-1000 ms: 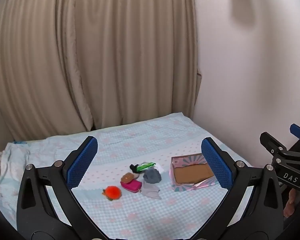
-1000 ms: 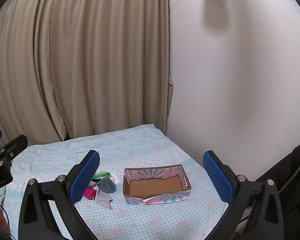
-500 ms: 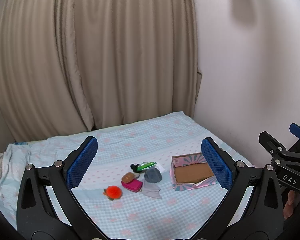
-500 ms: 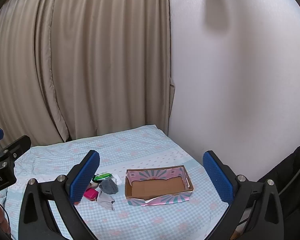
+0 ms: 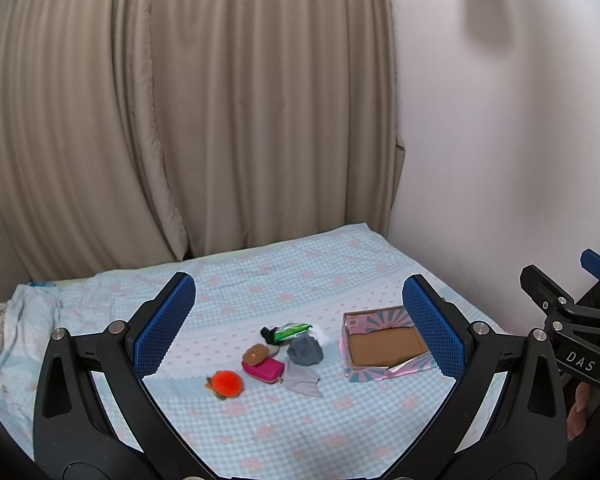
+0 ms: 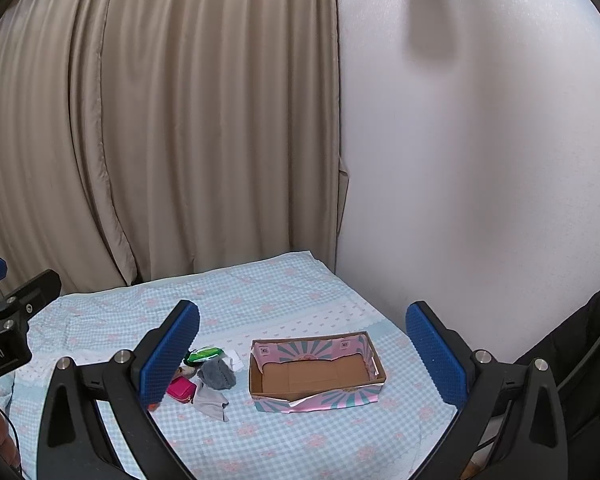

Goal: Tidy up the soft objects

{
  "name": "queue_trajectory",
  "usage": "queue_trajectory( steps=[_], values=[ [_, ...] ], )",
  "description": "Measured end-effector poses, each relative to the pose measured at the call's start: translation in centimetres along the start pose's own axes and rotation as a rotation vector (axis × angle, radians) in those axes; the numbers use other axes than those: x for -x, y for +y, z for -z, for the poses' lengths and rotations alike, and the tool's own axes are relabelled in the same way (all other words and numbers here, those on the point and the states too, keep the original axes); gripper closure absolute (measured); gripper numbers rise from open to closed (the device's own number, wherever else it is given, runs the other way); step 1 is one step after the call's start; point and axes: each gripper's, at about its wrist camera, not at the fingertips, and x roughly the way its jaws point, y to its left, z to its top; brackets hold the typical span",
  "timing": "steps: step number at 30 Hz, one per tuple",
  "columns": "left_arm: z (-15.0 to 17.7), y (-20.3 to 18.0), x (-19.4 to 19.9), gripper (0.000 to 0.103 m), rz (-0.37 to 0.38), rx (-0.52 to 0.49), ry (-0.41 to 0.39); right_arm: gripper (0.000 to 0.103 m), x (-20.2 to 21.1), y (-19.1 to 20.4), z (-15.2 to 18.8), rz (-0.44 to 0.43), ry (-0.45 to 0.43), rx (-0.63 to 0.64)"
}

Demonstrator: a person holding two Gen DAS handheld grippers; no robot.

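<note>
Both mine spread wide, empty: left gripper (image 5: 298,328), right gripper (image 6: 302,352). Crumpled grey knit sock (image 5: 305,351) lies just left of pink cardboard box (image 5: 384,342). Looks light, squashy; pinch bunched middle.

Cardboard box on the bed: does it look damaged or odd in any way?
Yes. The box has a torn front wall: a flap of its pink paper covering hangs loose along the near edge, visible in both views. It sits empty, upright, apart from the pile of small items.
</note>
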Motion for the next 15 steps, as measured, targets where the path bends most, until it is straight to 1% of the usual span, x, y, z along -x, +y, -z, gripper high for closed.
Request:
queue_trajectory(
  steps=[15],
  values=[
    [0.0,-0.05,0.05,0.0,-0.004,0.003,0.0,0.0,-0.14,-0.37,0.21,-0.002,0.001,-0.006]
  ],
)
